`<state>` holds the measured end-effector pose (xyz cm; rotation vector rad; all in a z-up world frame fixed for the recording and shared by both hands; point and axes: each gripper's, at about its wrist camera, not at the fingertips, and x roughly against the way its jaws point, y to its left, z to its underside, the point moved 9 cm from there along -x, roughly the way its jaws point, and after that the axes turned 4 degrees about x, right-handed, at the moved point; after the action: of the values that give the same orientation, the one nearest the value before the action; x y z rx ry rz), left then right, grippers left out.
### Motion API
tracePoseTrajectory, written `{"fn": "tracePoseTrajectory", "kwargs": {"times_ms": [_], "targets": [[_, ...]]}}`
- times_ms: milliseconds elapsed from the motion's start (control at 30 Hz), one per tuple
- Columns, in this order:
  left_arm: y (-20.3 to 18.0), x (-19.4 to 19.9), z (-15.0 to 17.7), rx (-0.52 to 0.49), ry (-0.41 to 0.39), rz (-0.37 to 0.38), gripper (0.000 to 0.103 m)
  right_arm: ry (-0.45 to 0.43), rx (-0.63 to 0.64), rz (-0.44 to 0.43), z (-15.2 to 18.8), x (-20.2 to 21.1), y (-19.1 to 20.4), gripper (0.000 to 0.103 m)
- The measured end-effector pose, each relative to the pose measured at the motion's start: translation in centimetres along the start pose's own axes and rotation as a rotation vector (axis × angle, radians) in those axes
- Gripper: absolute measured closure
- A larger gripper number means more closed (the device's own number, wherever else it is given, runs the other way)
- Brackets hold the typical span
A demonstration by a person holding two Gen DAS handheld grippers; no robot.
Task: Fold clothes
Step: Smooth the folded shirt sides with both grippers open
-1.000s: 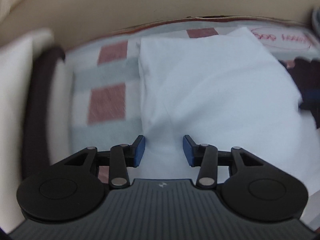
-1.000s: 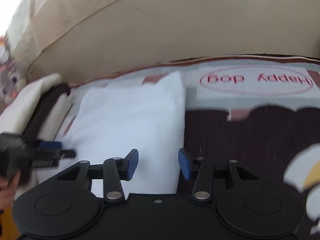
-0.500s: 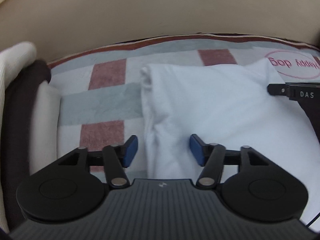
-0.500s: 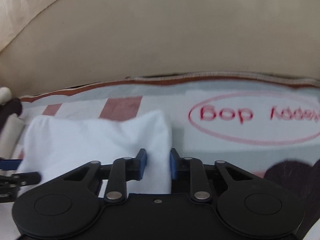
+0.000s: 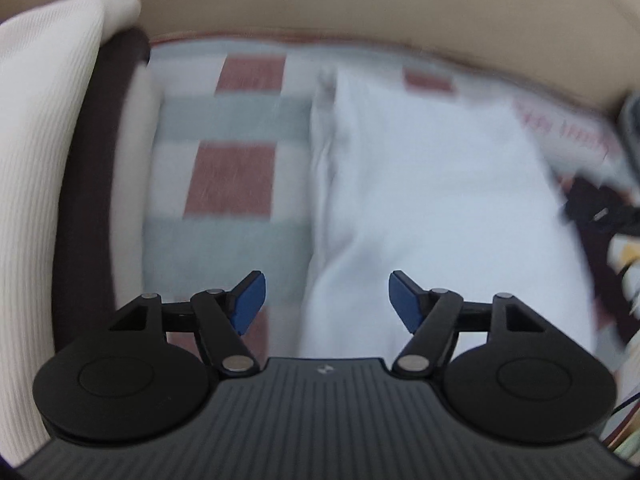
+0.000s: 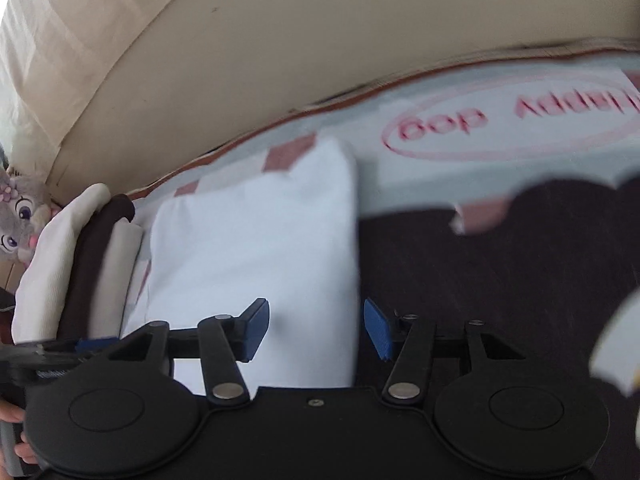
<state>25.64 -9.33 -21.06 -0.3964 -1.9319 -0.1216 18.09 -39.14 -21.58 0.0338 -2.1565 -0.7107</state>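
A folded white garment [image 5: 432, 200] [image 6: 256, 248] lies flat on a checked blanket [image 5: 228, 184]. My left gripper [image 5: 326, 300] hovers open over the garment's near left edge, nothing between its blue pads. My right gripper [image 6: 316, 328] is open above the garment's near right edge, where white cloth meets a dark brown garment [image 6: 480, 272]. The left gripper shows as a blur at the lower left of the right wrist view [image 6: 48, 354].
A stack of folded clothes, white ribbed [image 5: 44, 152] over dark brown [image 5: 92, 184], sits left of the white garment. A beige sofa back [image 6: 320, 32] rises behind. The blanket bears a pink "Happy dog" print [image 6: 500, 120]. A grey plush toy [image 6: 18, 216] sits far left.
The right gripper let go of the white garment's far corner, opened and pulled back toward the near edge. The left gripper opened wider and shifted slightly left.
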Motion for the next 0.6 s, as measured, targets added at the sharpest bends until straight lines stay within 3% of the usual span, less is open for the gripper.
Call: {"fn": "tracePoseTrajectory", "kwargs": {"times_ms": [100,267,500,533,567,600], "targets": [[-0.2,0.6,1.8,0.015,-0.040,0.083,0.035,0.008,-0.030,-0.031,2.6,0.8,-0.7,0.045],[0.7,-0.2,4.9,0.134,0.025,0.181,0.030,0.049,-0.144,-0.165,7.3,1.6,-0.4,0.045],[0.1,0.0,5.8,0.158,0.019,0.225,0.030,0.095,-0.082,-0.217,11.3,2.7,1.9,0.043],[0.0,0.0,6.0,0.161,0.018,0.231,0.031,0.093,-0.099,-0.228,11.4,2.7,2.0,0.046],[-0.1,0.0,6.1,0.164,0.016,0.237,0.030,0.092,-0.128,-0.230,11.2,2.7,2.0,0.079],[-0.2,0.0,6.2,0.168,0.015,0.243,0.029,0.115,-0.159,-0.219,10.9,2.6,1.8,0.085]]}}
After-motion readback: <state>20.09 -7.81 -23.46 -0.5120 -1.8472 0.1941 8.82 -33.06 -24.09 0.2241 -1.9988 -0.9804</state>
